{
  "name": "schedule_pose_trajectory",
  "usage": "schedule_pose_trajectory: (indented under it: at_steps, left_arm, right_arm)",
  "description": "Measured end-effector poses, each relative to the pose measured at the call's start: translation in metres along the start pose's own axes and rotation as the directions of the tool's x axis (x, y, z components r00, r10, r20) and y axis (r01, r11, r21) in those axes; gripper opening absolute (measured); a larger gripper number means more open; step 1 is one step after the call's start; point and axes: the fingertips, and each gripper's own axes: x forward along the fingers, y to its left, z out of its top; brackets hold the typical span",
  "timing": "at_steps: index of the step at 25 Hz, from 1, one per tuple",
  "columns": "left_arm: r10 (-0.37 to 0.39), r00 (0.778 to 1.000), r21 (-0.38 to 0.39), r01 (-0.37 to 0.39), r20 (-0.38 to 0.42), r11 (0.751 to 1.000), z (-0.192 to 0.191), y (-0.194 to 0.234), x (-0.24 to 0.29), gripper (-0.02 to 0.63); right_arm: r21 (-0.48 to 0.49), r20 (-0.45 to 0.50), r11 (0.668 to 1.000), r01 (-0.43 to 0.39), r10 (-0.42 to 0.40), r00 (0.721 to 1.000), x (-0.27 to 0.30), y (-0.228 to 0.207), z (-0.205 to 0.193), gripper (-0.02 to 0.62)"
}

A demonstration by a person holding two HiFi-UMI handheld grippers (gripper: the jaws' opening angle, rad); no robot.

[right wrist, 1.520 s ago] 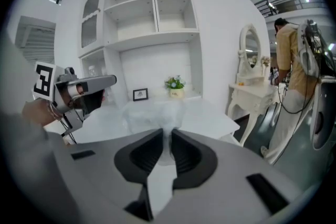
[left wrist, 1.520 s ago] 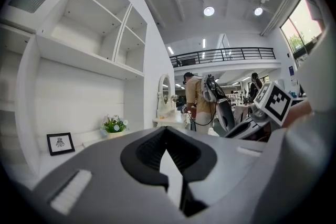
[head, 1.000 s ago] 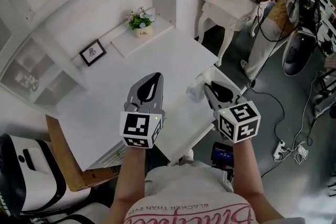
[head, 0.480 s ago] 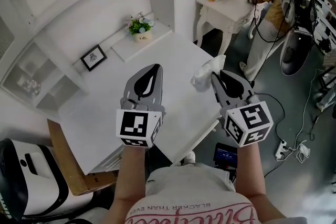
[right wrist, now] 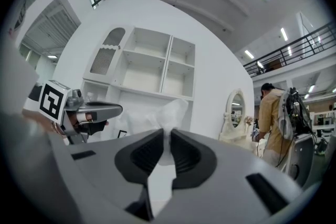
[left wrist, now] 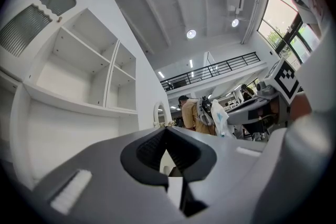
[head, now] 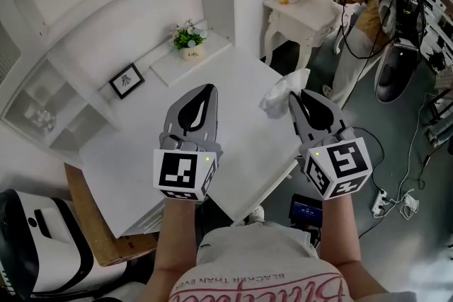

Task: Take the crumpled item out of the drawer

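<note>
Head view: crumpled item (head: 282, 91) clamped in right gripper (head: 301, 96)

You've raised your right gripper (head: 300, 97) from the front right edge of the white desk (head: 233, 78). The crumpled item (head: 282, 91) clamped in its jaws has come up too, and now hangs over the desk's right corner.

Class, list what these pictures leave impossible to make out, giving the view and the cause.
Crumpled white item: head view, its pinched end is hidden inside the right gripper; material unclear.
Drawer: head view, nowhere shown; open or shut unknown.
Small black-framed picture: head view, image too small.
Label on the white flower pot: head view, too small.
</note>
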Motion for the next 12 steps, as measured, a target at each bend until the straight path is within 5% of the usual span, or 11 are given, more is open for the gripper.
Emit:
schedule_pose_trajectory:
  at_steps: [12]
  left_arm:
    - [0.005, 1.000, 0.024, -0.005, 0.023, 1.000, 0.0091, -0.0017, 0.0030, 0.008]
  right_arm:
    - [-0.009, 0.008, 1.000, 0.023, -0.023, 1.000, -0.0024, -0.0087, 0.0039, 0.048]
